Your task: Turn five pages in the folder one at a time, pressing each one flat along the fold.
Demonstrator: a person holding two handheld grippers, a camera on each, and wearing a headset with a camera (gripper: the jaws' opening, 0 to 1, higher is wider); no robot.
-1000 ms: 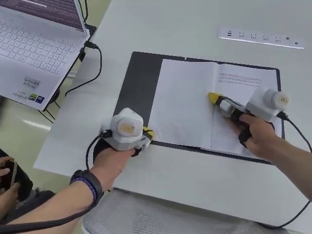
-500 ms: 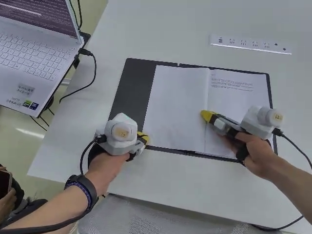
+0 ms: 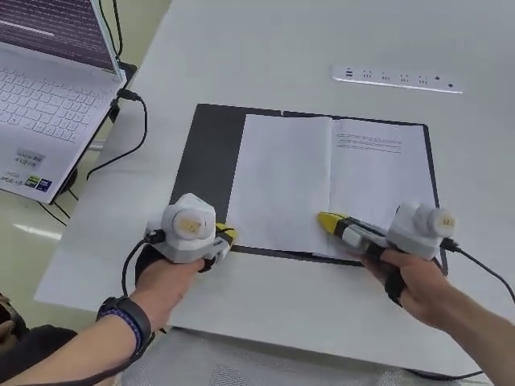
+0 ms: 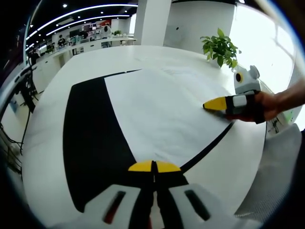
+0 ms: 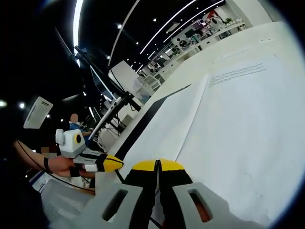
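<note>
Folder (image 3: 211, 161): lies open on table (image 3: 282, 48).
Right gripper (image 3: 326, 219): jaws closed, empty, at folder's fold.
Left gripper (image 3: 225, 235): jaws closed, empty, at folder's near edge.
Print (image 3: 368, 143): folder's right page; I can't read it.

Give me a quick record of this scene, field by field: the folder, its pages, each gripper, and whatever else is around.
folder: open on the table, black cover showing at left
left page: blank, lying flat
right page: a few printed lines at the top
right gripper: jaws shut, tip at the fold near the folder's lower edge
left gripper: jaws shut, at the folder's lower left edge
laptop: open, left of the folder
power strip: beyond the folder
</note>
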